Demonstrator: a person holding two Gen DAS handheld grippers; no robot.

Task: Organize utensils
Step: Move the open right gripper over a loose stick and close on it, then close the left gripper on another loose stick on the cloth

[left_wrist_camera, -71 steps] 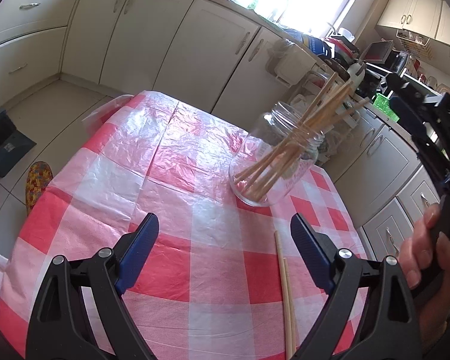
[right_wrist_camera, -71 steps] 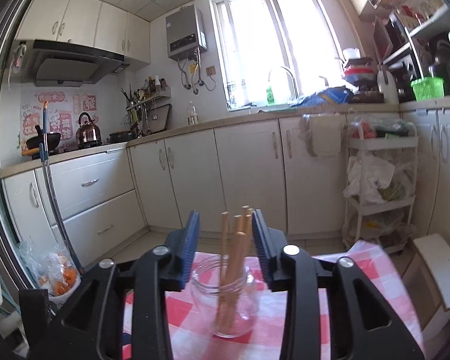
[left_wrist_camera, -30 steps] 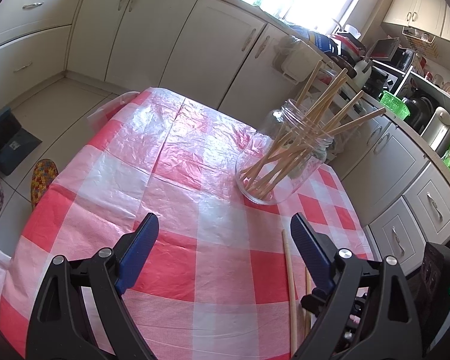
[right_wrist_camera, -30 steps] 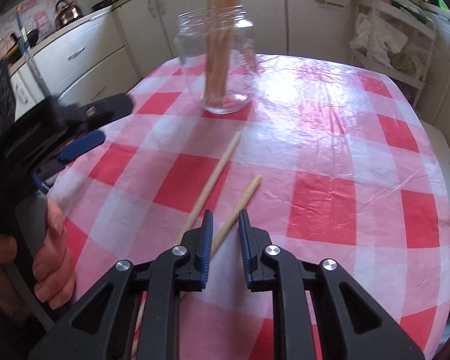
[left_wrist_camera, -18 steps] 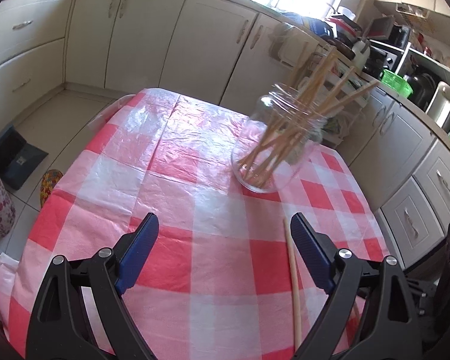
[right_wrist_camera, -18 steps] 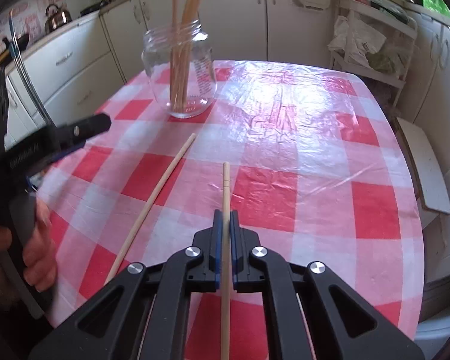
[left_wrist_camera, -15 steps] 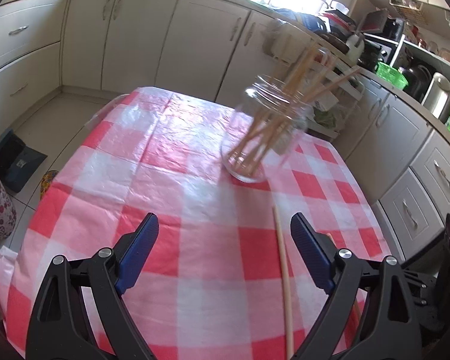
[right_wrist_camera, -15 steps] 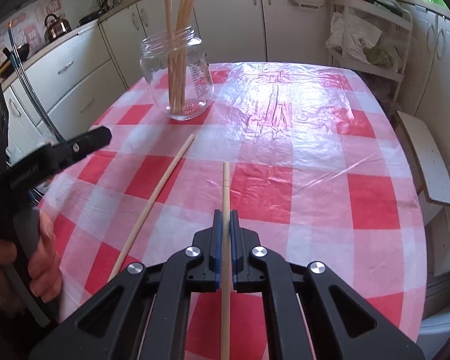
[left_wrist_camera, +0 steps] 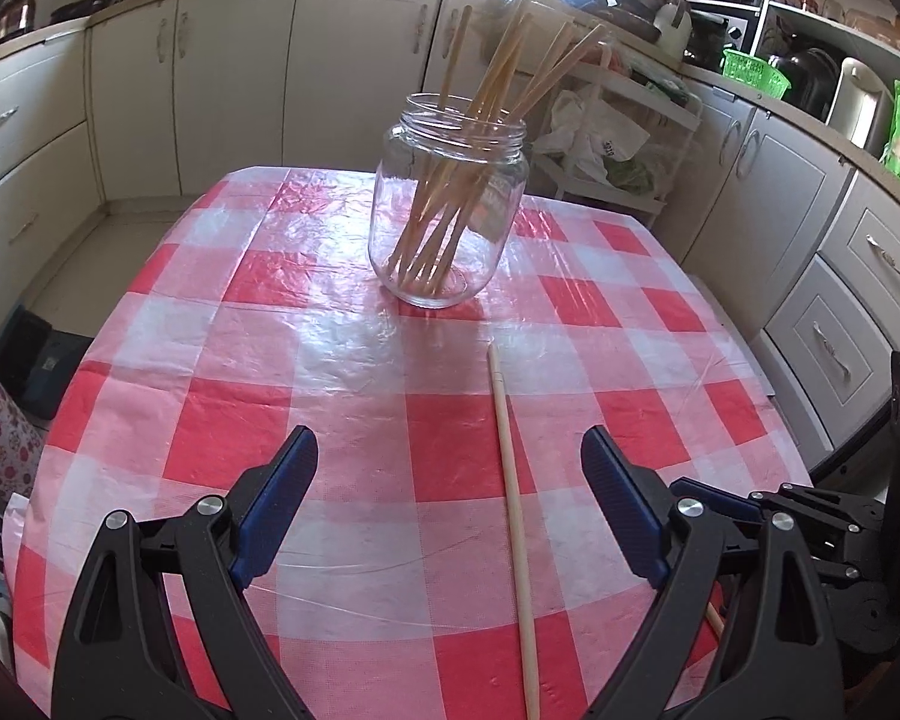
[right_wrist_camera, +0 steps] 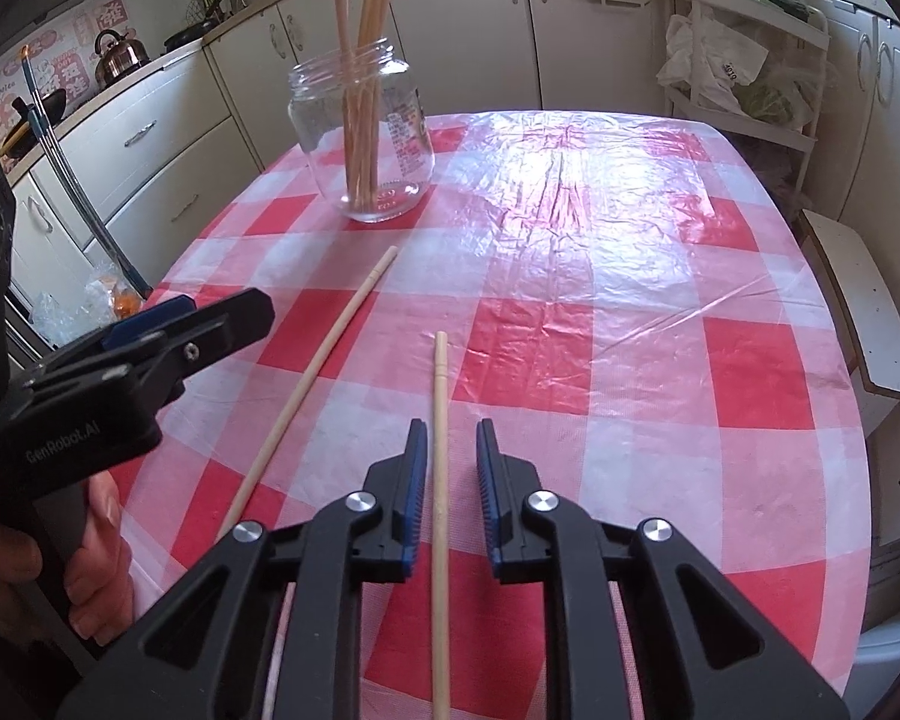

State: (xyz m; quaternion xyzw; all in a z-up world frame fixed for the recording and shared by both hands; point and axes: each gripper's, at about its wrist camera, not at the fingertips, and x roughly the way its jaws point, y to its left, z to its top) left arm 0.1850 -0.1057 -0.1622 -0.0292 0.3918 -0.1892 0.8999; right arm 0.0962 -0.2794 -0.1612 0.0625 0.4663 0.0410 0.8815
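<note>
A clear glass jar [left_wrist_camera: 447, 204] holding several wooden chopsticks stands on the red-and-white checked tablecloth [left_wrist_camera: 342, 360]; it also shows in the right wrist view [right_wrist_camera: 366, 138]. One loose chopstick [left_wrist_camera: 513, 510] lies on the cloth between my open left gripper's [left_wrist_camera: 450, 510] jaws, nearer the right one; it also shows in the right wrist view [right_wrist_camera: 306, 384]. A second chopstick [right_wrist_camera: 440, 480] lies between the jaws of my right gripper [right_wrist_camera: 450, 480], which stands open around it without touching. The left gripper also shows in the right wrist view [right_wrist_camera: 150, 348], at left.
White kitchen cabinets [left_wrist_camera: 354, 72] and a counter surround the table. A wire rack with bags [right_wrist_camera: 744, 60] stands beyond the far edge. A white stool [right_wrist_camera: 870, 312] sits at the right. The table edge is close on the right.
My right gripper was shut on the second chopstick half a second ago; now its jaws have opened and the chopstick lies on the cloth. The left gripper has swung to face the jar more squarely.
</note>
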